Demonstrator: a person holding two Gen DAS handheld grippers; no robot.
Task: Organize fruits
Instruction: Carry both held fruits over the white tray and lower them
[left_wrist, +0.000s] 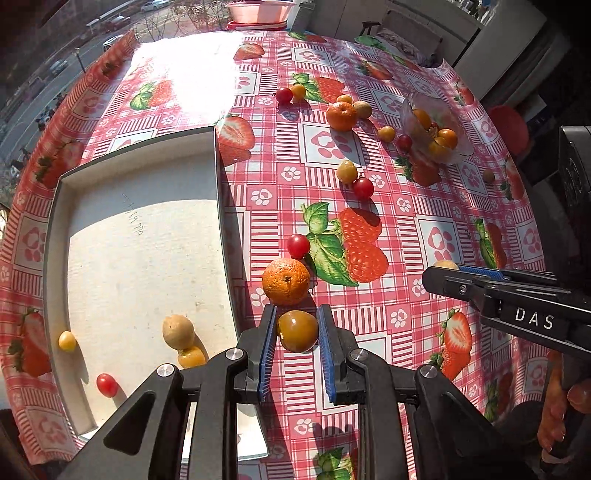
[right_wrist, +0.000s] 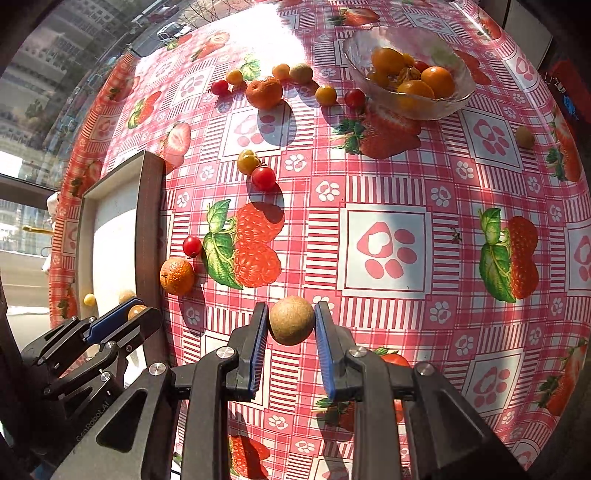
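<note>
My left gripper (left_wrist: 297, 325) is shut on a yellow-brown cherry tomato (left_wrist: 297, 331), held above the tablecloth just right of the white tray (left_wrist: 147, 236). A mandarin (left_wrist: 285, 281) lies just beyond its fingertips. My right gripper (right_wrist: 291, 323) is shut on a tan round longan (right_wrist: 291, 325) over the cloth. In the right wrist view the left gripper (right_wrist: 129, 314) shows at lower left by the tray's edge (right_wrist: 147, 221). The tray holds a tan fruit (left_wrist: 178, 331), yellow tomatoes and a red tomato (left_wrist: 107, 384). Loose fruits lie scattered across the cloth.
A glass bowl (right_wrist: 408, 107) with orange and yellow fruits stands at the far right of the table. A second mandarin (right_wrist: 264, 92) and small tomatoes lie near it. A pink basin (left_wrist: 260, 11) sits at the table's far edge by the window.
</note>
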